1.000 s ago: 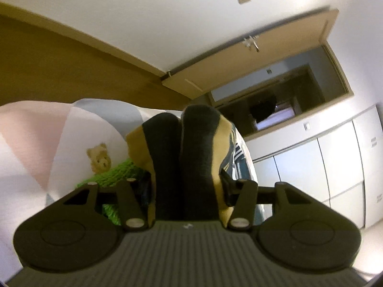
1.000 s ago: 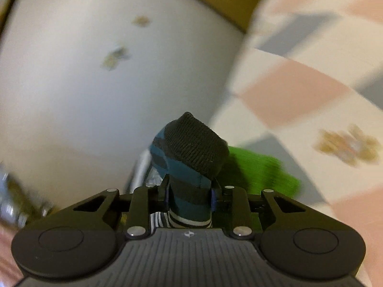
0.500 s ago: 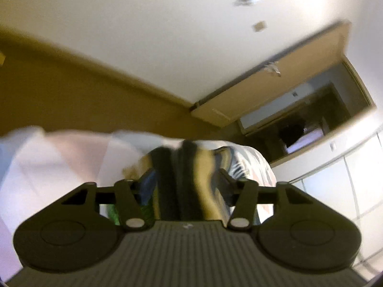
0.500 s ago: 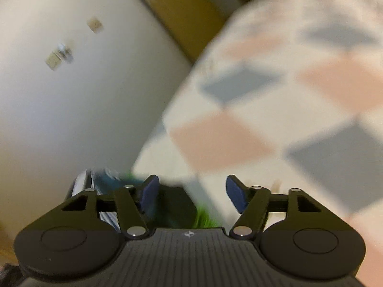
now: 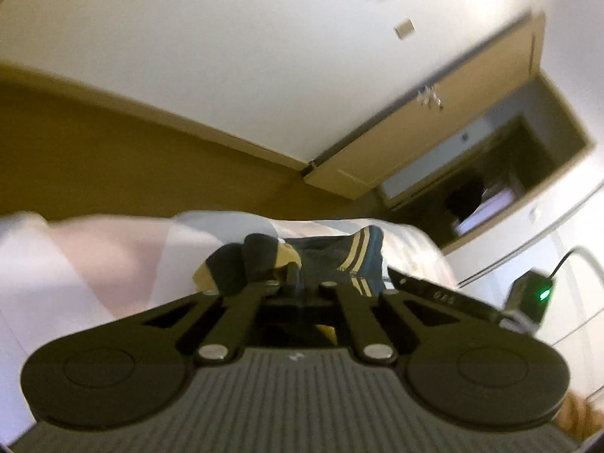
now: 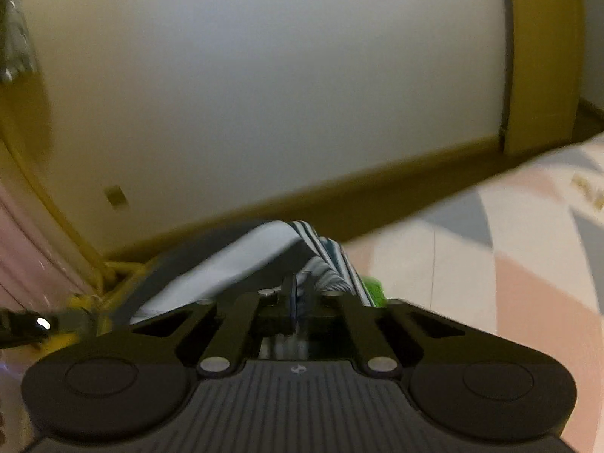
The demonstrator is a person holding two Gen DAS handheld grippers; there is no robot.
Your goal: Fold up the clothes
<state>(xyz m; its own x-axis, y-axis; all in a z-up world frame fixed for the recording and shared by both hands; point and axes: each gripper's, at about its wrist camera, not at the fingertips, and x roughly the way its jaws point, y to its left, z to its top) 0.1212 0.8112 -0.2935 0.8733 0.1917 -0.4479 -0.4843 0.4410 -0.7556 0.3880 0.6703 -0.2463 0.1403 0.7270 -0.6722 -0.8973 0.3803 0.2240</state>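
Moved since earlier: both jaws, which stood apart around socks a second before, had drawn together; the right view had swung from the quilt round to the wall and a striped cloth.
Left gripper (image 5: 298,283): jaws drawn right together, no gap between them; the dark-and-mustard socks (image 5: 241,264) lay just past its tips, slightly to the left, and whether any fabric was pinched I could not tell.
Teal garment (image 5: 339,260): cream-striped, bunched just beyond the left gripper, right of the socks, touching them.
Right gripper (image 6: 296,302): jaws pressed together with a thin edge of the striped cloth (image 6: 324,260) caught between them; the cloth rose ahead in a peaked fold, pale on its left face, striped on its right.
Green item (image 6: 373,290): a small bright patch just right of the striped cloth, mostly hidden.
Quilt (image 6: 509,264): pink, grey and white checks, under all the clothes in both views.
Background: white wall (image 6: 264,94), wooden door (image 5: 434,139), blurred.
Other gripper (image 5: 453,298): dark body with a green light at the right edge of the left view.
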